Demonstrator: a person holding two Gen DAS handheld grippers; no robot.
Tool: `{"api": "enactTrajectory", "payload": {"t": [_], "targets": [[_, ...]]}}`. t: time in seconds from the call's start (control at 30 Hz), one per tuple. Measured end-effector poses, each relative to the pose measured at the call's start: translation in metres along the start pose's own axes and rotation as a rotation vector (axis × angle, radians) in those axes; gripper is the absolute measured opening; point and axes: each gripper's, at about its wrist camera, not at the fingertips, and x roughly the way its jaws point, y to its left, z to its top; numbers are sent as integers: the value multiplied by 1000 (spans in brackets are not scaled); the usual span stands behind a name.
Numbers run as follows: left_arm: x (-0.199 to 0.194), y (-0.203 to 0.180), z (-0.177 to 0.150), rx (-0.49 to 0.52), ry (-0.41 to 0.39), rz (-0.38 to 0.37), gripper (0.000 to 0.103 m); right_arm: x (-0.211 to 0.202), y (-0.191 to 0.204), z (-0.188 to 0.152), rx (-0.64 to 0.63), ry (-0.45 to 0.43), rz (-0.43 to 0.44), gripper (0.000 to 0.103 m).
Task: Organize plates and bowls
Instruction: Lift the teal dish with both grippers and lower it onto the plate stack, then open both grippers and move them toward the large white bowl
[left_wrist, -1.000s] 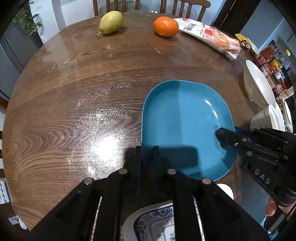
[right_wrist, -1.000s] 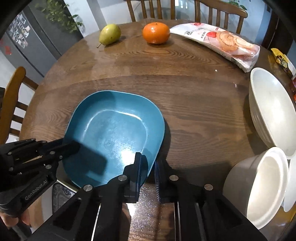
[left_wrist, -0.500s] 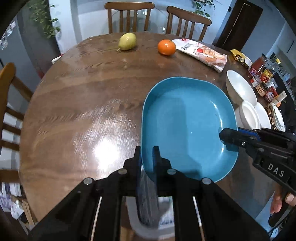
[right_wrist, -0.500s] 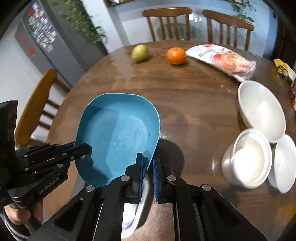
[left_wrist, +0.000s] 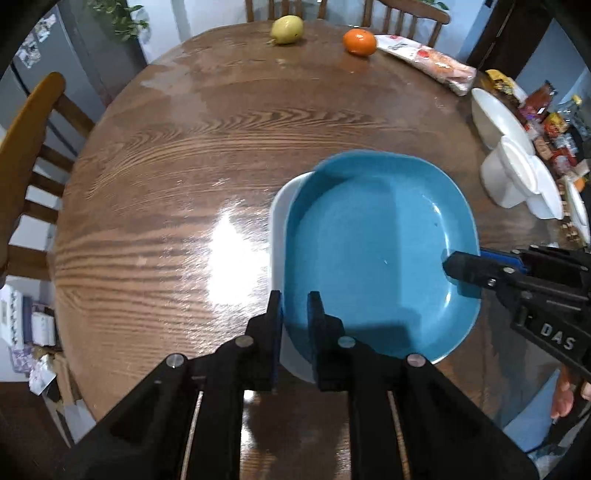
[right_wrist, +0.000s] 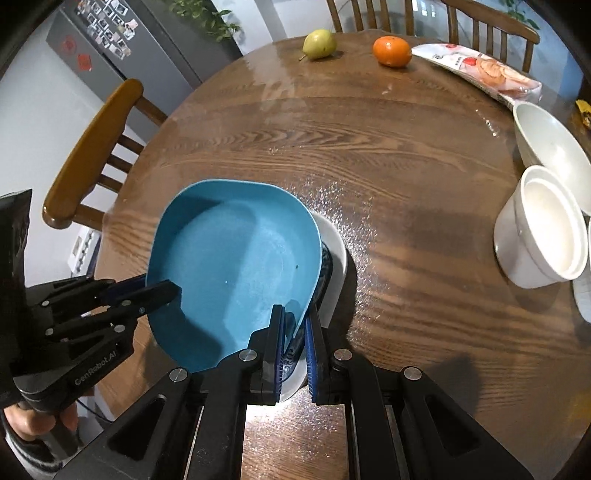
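Round table: blue plate over white plate.
Left gripper and right gripper clamp its rim (6 o'clock in each view).

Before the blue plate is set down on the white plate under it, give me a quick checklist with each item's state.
1. Left hand-held gripper shut on the blue plate rim: ok.
2. Right hand-held gripper shut on the opposite rim: ok.
3. Blue plate over the white patterned plate: ok, overlapping but offset.
4. Blue plate level: not ok, it tilts in the right wrist view.
5. Blue plate empty: ok.
6. White bowls apart from the stack: ok.
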Motion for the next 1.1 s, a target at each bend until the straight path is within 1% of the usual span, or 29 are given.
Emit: {"api": "enactTrajectory", "payload": {"t": [0.07,0.1,0.13,0.17,0.2,0.27,0.33,0.4,0.43,0.47,0.53,0.6,0.63,0.7,0.9,0.93,0.97,1.0,1.07,1.1], "targets": [[1,0,0,-2,0,16,12,0,0,-1,-3,-7,-15,11],[1,0,0,-7,1,22,15,0,0,-1,-14,-11,-29,11],[1,1,-2,-11,2,33,21,-1,-1,-1,-17,-14,-42,11],[0,3,-3,-17,2,45,41,-2,-2,-1,-17,-17,-48,11],[-3,6,-4,-27,-3,61,65,-3,-2,-2,-16,-22,-52,11],[-9,8,-5,-44,-26,68,81,-11,-5,-4,-17,-46,-68,12],[-17,11,-6,-64,-45,63,81,-19,-9,-6,-11,-68,-70,15],[-24,12,-5,-82,-56,47,81,-28,-15,-8,-2,-84,-63,21],[-26,10,-3,-86,-60,39,81,-32,-17,-9,1,-90,-62,26],[-29,8,-2,-88,-65,28,81,-38,-22,-12,5,-102,-65,30],[-37,1,3,-89,-79,-8,85,-51,-32,-16,16,-135,-81,34],[-43,-16,10,-62,-99,-31,89,-63,-42,-21,29,-166,-106,37],[-46,-25,13,-45,-111,-38,90,-69,-48,-23,38,-179,-123,39],[-50,-41,20,-13,-124,-60,90,-83,-65,-25,64,-202,-165,39],[-50,-91,39,41,-134,-109,91,-121,-103,-35,134,-278,-246,40],[-51,-100,42,49,-135,-118,92,-126,-107,-36,139,-287,-259,42],[-51,-107,43,54,-138,-121,98,-132,-112,-39,148,-301,-276,48],[-52,-116,47,61,-139,-121,102,-138,-116,-41,154,-315,-290,50],[-53,-129,50,77,-148,-121,102,-149,-124,-47,167,-349,-321,59],[-54,-139,52,91,-150,-113,102,-153,-126,-49,173,-365,-334,60]]}}
